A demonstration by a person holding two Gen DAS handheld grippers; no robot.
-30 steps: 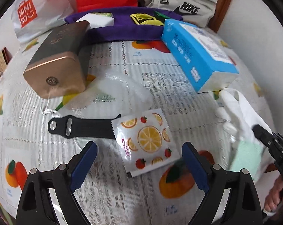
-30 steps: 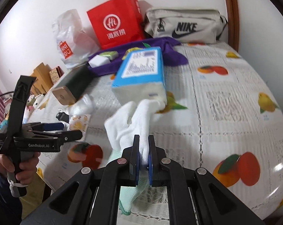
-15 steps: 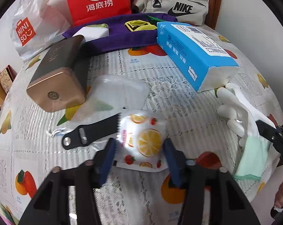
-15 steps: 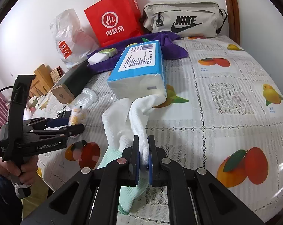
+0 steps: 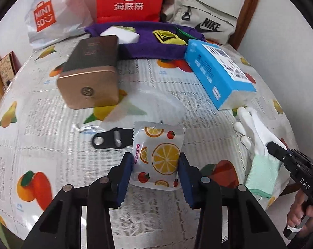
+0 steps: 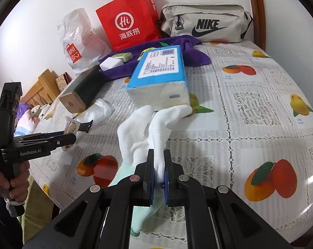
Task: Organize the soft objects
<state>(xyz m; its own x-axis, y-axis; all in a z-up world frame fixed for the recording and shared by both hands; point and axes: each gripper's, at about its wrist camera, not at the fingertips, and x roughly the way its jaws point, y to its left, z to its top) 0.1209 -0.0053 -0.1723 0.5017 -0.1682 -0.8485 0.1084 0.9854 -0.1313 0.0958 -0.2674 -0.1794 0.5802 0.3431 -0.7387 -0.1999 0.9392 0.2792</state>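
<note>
Blue pads of the left gripper (image 5: 155, 173) are closing on a fruit-print packet (image 5: 158, 155), its long axis running away from the camera, top edge tipped up. The right gripper (image 6: 158, 173) pinches a white glove (image 6: 144, 132), fingers pointing toward the tissue pack (image 6: 158, 76). Sorting looks barely begun: both items are held, nothing placed; a purple towel (image 5: 156, 47) lies beyond.

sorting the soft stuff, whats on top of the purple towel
On the purple towel lie a white block, a green packet and a yellow-black item. The blue tissue pack hides part of it.
</note>
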